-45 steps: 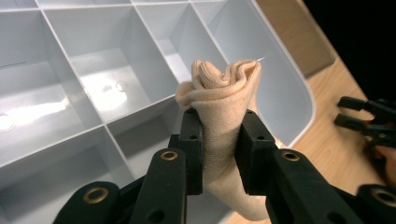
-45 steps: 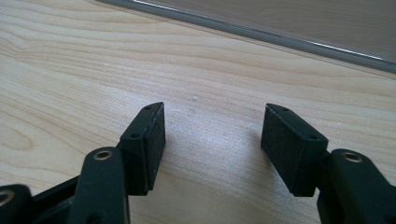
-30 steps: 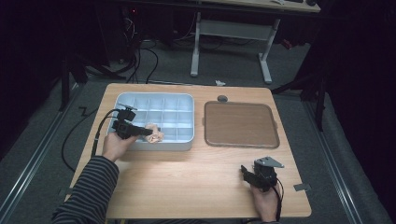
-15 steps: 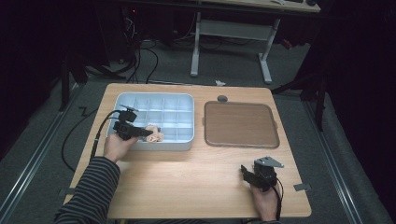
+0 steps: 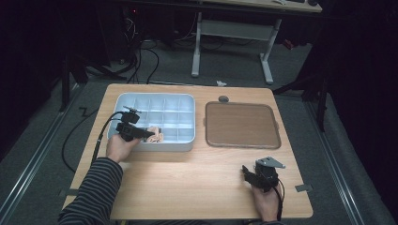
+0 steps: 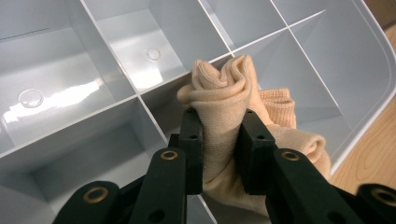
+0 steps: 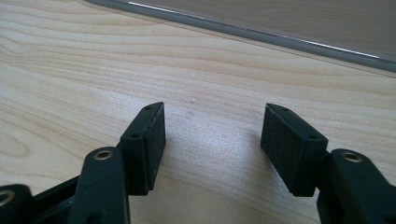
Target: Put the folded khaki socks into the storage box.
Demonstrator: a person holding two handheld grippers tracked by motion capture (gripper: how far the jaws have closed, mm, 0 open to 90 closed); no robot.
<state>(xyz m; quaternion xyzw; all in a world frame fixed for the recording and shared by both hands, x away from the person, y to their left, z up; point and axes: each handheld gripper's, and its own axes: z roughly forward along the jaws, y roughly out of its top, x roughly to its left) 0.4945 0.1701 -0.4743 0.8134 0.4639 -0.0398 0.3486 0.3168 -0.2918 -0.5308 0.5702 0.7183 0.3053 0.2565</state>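
A beige rolled sock (image 6: pixel 224 98) is pinched between the jaws of my left gripper (image 6: pixel 219 149), which is shut on it. It hangs over the near row of a pale blue divided box (image 5: pixel 155 99), seen from above as a small beige lump, the sock (image 5: pixel 155 135), by the left gripper (image 5: pixel 141 132). Part of the sock drapes into a compartment near the box's front wall. My right gripper (image 5: pixel 248 174) rests low over the wooden table near its front right, and its jaws stand open over bare wood, the right gripper (image 7: pixel 212 140) holding nothing.
A brown tray (image 5: pixel 241 124) with a grey rim lies right of the divided box; its edge (image 7: pixel 243 30) runs across the top of the right gripper view. A cable (image 5: pixel 101 136) trails from the left gripper off the table's left side. A striped sleeve (image 5: pixel 94 187) lies at front left.
The left hand has shifted slightly with the sock over the box's near row. The right hand has stayed put.
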